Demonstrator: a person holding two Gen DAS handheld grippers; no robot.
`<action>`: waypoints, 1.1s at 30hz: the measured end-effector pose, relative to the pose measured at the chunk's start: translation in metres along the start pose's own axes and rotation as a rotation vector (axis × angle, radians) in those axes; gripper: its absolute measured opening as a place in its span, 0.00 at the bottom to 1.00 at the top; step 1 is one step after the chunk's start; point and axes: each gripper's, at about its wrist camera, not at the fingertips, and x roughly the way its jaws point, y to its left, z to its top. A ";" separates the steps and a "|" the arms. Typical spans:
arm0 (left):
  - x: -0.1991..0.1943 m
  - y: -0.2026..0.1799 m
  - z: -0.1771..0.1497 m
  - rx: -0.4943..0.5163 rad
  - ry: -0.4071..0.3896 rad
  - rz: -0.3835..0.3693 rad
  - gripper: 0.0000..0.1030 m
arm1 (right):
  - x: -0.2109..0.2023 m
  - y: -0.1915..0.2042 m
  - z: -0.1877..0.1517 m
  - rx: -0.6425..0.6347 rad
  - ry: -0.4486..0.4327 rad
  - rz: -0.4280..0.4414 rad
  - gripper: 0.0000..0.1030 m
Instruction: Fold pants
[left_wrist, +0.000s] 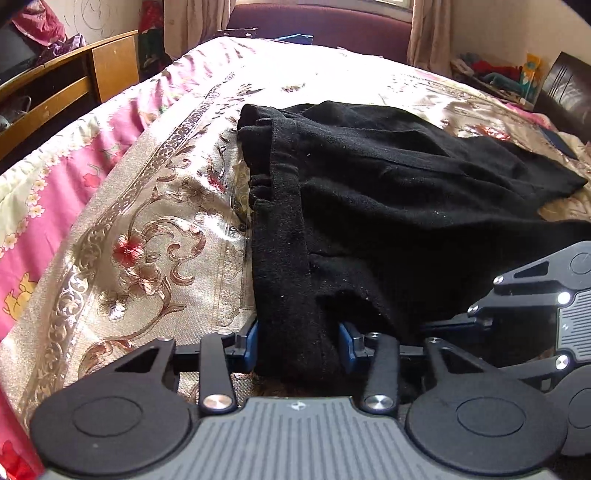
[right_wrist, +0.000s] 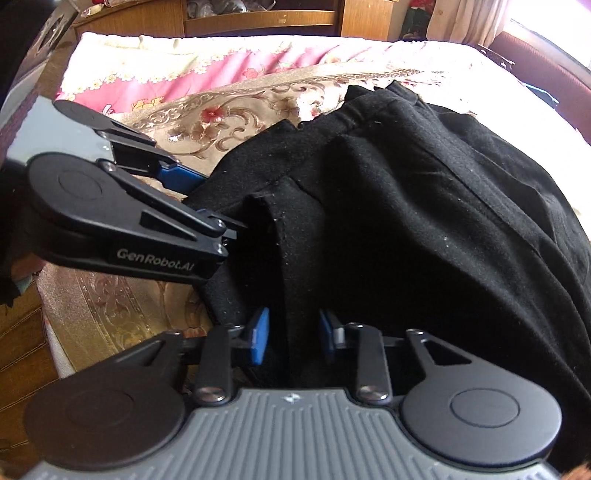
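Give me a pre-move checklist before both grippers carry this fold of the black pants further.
1. Left gripper has cloth: ok, a band of the black fleece pants sits between its blue pads.
2. Right gripper has cloth: ok, black fabric fills the gap between its blue pads.
3. Both grips firmly closed: cannot tell, the pads sit apart with bunched cloth between them.
4. Grippers apart from each other: ok, close side by side, no contact visible.
5. Pants rest on the gold floral satin bedspread: ok, though the near end overhangs toward the grippers.
6. Layers lie flat: not ok, the folds are bunched and uneven.
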 end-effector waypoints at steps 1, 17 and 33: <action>-0.003 0.004 0.000 -0.005 -0.003 -0.004 0.51 | 0.001 0.003 0.003 0.000 0.007 0.013 0.11; -0.040 -0.003 0.001 0.031 -0.035 0.100 0.52 | -0.055 -0.036 -0.020 0.319 -0.061 0.083 0.05; -0.005 -0.248 0.024 0.394 -0.048 -0.418 0.56 | -0.249 -0.263 -0.310 1.313 -0.161 -0.588 0.42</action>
